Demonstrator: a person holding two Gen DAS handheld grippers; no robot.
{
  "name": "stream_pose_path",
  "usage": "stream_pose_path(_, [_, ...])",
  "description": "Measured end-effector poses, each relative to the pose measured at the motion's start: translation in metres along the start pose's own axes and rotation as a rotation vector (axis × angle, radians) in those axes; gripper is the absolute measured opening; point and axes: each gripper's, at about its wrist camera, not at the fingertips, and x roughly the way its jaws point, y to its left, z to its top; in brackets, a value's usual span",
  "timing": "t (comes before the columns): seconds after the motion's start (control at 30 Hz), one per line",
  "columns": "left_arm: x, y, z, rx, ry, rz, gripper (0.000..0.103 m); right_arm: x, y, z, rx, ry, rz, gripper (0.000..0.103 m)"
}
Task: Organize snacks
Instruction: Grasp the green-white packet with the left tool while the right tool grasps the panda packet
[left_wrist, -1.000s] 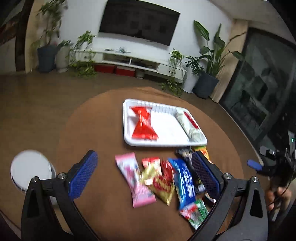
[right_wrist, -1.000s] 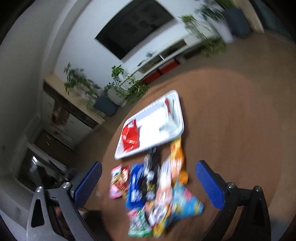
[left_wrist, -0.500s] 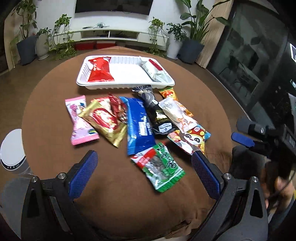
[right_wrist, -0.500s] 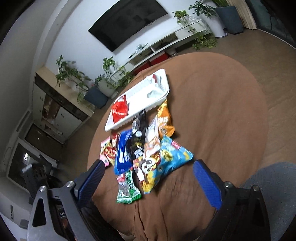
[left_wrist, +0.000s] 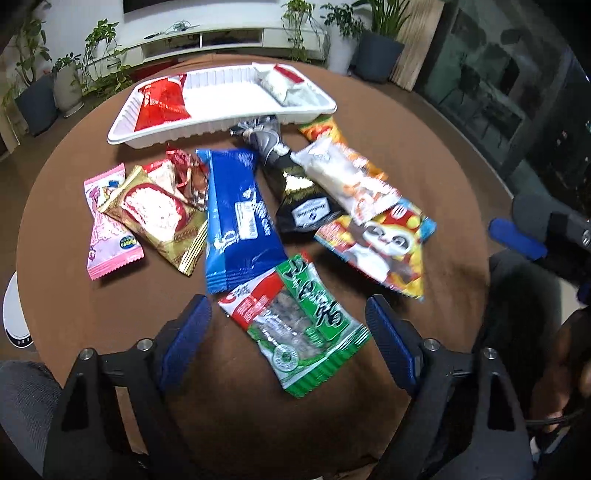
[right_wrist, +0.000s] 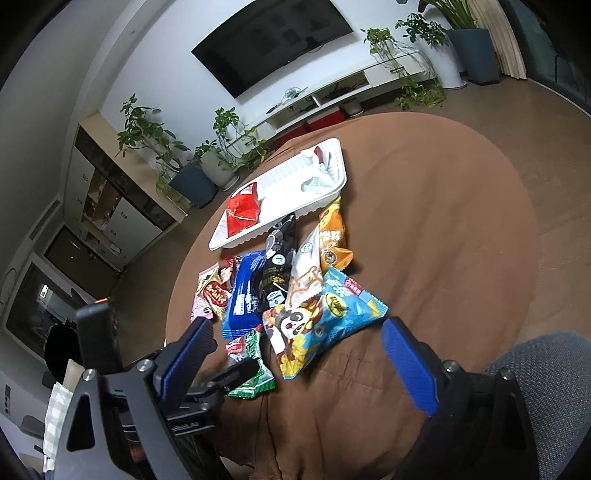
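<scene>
A white tray at the far side of the round brown table holds a red packet and a white packet. Several loose snacks lie in front of it, among them a blue packet and a panda packet. My left gripper points down over a green packet. Its jaws are closing with that packet between them, and the pads stand just off its edges. My right gripper hovers before the panda packet; its jaws are closing slightly with nothing pressed between them.
A pink packet, a gold one, a black one and a white-orange one crowd the pile. A white round object sits past the table's left edge. Plants and a TV stand line the far wall.
The left gripper dropped toward the near end of the pile, and its jaws narrowed around the green packet. The right gripper barely shifted; the left gripper's finger now shows in its view.
</scene>
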Motion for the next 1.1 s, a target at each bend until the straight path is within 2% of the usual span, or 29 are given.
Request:
stream_pose_path(0.23, [0.017, 0.007, 0.002, -0.020, 0.056, 0.009, 0.085, 0.014, 0.001, -0.003, -0.013, 0.076, -0.060, 0.091])
stream_pose_path(0.43, [0.023, 0.015, 0.007, -0.041, 0.046, 0.018, 0.086, 0.031, -0.002, -0.004, 0.033, 0.139, -0.074, 0.091])
stream_pose_path(0.5, [0.023, 0.017, 0.007, -0.034, 0.039, 0.008, 0.085, 0.042, -0.004, -0.004, 0.053, 0.189, -0.082, 0.091])
stream_pose_path(0.53, [0.022, 0.017, 0.006, -0.033, 0.035, 0.003, 0.083, 0.044, -0.006, -0.004, 0.071, 0.199, -0.075, 0.091])
stream_pose_path(0.57, [0.019, 0.018, 0.004, -0.030, 0.031, -0.001, 0.075, 0.047, -0.008, -0.003, 0.092, 0.208, -0.067, 0.091])
stream_pose_path(0.7, [0.013, 0.031, 0.000, -0.041, 0.017, -0.049, 0.062, 0.055, -0.005, 0.000, 0.085, 0.228, -0.069, 0.091])
stream_pose_path(0.77, [0.010, 0.036, -0.002, -0.046, 0.012, -0.052, 0.045, 0.059, -0.004, 0.002, 0.095, 0.237, -0.063, 0.091])
stream_pose_path(0.87, [0.007, 0.046, -0.005, -0.072, 0.015, -0.092, 0.039, 0.067, -0.003, 0.006, 0.109, 0.248, -0.065, 0.091])
stream_pose_path(1.1, [0.006, 0.051, -0.004, -0.083, 0.021, -0.118, 0.039, 0.083, 0.002, 0.008, 0.127, 0.301, -0.109, 0.091])
